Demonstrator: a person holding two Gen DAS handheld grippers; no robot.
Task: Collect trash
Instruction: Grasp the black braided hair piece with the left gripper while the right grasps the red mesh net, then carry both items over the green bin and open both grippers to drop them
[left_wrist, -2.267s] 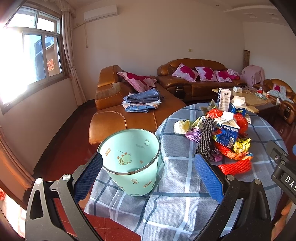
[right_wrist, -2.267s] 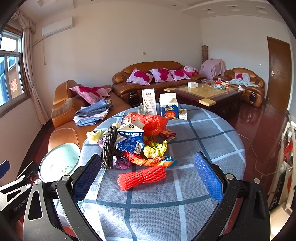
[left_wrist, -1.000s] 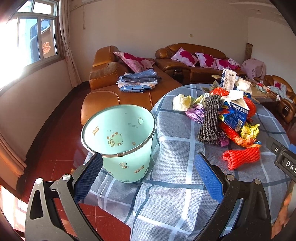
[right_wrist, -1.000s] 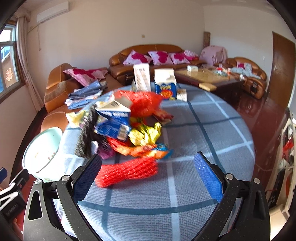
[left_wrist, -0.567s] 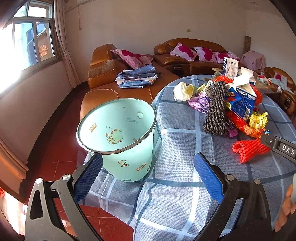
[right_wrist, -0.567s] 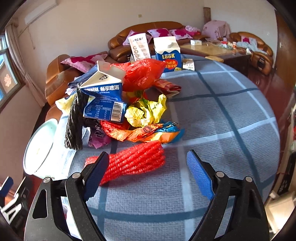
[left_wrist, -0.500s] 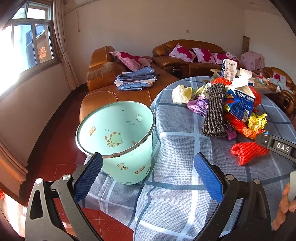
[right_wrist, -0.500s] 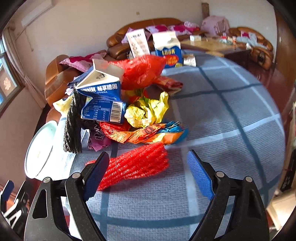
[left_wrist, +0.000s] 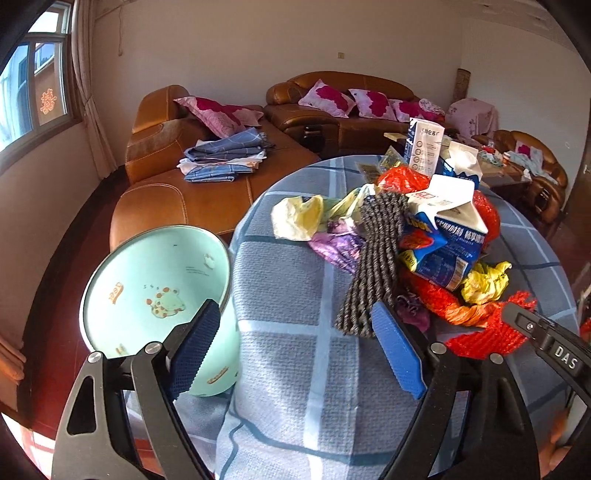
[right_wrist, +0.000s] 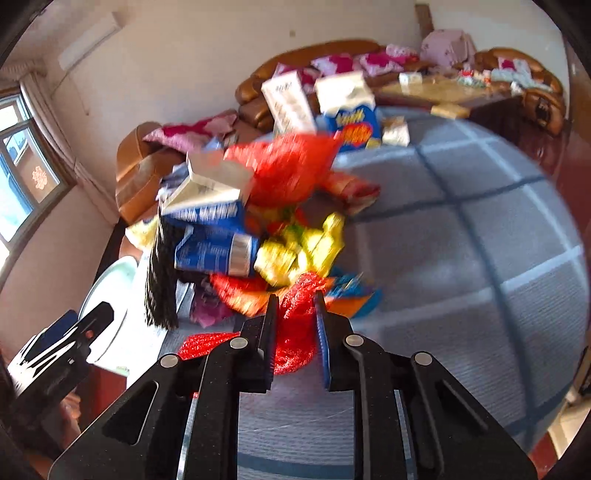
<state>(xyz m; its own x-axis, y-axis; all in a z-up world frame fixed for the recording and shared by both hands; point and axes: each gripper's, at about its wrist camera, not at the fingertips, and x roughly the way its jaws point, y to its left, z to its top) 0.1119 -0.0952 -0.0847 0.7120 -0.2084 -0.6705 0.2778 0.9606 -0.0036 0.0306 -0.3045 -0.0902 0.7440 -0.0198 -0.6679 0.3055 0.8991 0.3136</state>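
Note:
A pile of trash lies on the round table with the blue-grey checked cloth (left_wrist: 295, 280): a blue milk carton (left_wrist: 447, 236), a dark knitted net (left_wrist: 373, 258), yellow wrappers (left_wrist: 484, 280) and a red foam net (right_wrist: 295, 343). My right gripper (right_wrist: 295, 304) is closing, and its pads squeeze the red foam net at the near edge of the pile. This view is blurred by motion. My left gripper (left_wrist: 295, 350) is open above the cloth, its jaws closing with nothing pressed between them. A mint green bin (left_wrist: 155, 291) stands just behind its left finger, at the table's left edge.
Two upright cartons (right_wrist: 288, 103) stand at the table's far side. Brown leather sofas (left_wrist: 332, 107) with pink cushions and folded clothes (left_wrist: 225, 158) lie beyond, with a coffee table (right_wrist: 443, 92) to the right. The floor is red tile (left_wrist: 62, 266).
The right jaws have come together on the red foam net. My left gripper has shifted right over the table, so the bin now sits further left in its view, and its jaws have narrowed slightly.

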